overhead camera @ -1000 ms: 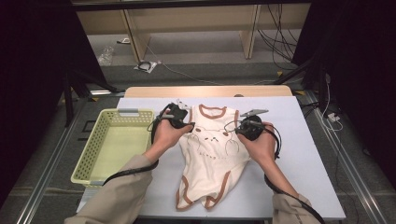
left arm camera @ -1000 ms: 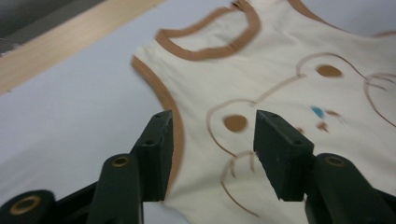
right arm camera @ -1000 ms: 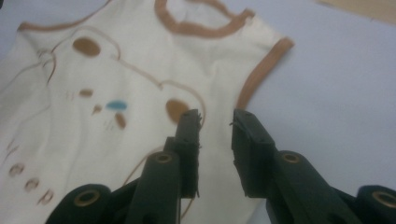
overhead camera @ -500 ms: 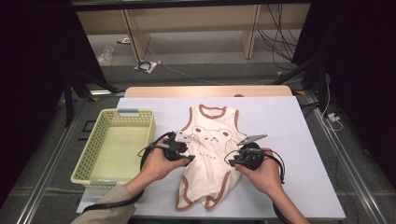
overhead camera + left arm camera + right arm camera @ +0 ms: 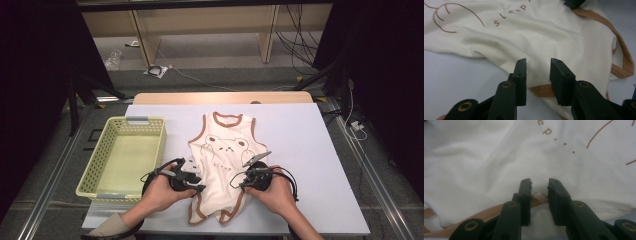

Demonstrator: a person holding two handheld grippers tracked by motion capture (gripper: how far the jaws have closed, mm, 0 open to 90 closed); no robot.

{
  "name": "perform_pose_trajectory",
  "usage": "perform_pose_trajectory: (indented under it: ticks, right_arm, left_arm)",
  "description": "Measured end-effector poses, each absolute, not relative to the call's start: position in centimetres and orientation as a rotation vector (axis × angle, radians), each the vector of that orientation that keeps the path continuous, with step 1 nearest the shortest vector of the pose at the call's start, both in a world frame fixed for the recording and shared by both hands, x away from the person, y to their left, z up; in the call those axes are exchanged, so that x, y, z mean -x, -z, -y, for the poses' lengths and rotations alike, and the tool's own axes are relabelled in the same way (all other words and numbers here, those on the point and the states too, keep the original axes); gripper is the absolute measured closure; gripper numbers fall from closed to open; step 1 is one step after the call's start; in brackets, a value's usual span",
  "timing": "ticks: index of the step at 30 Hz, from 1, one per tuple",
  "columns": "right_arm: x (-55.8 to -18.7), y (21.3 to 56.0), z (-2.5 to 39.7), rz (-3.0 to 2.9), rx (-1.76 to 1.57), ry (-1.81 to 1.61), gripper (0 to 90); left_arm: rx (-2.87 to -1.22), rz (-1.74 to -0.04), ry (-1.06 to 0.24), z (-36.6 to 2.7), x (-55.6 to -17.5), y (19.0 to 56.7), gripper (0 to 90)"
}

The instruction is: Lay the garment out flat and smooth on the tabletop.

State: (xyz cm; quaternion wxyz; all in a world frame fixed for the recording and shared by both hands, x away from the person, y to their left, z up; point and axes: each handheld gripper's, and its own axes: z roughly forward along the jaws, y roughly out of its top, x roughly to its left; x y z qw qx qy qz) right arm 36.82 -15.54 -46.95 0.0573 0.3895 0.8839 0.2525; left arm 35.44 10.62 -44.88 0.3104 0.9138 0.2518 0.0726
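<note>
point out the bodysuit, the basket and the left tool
bodysuit (image 5: 225, 150), high view, on the printed chest
basket (image 5: 88, 176), high view, on its left rim
left tool (image 5: 538, 68), left gripper view, midway between its fingertips

My left gripper (image 5: 197, 184) and right gripper (image 5: 243, 181) are black, each trailing a looped black cable, and the right one carries a grey three-cornered plate on top. Up close I see matte black jaws with brass-coloured rivets. A beige sleeve (image 5: 107, 229) covers my left forearm.
</note>
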Motion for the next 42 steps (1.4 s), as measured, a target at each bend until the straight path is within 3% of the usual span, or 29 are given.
perform_pose_trajectory:
  ticks: [9,33,42]
  right_arm:
    - [-36.1,46.8,15.4,-2.680,-1.175,-0.749,83.8]
    - [-32.0,45.6,22.5,-2.569,-1.354,-0.923,85.0]
    - [-31.4,46.0,23.6,-2.639,-1.336,-0.844,80.5]
  left_arm:
    - [-2.479,-0.642,-0.188,-10.4,-34.9,46.3,70.3]
    - [-2.534,-0.603,-0.216,-10.9,-34.4,47.2,70.0]
    - [-2.529,-0.602,-0.229,-11.3,-34.1,47.1,67.9]
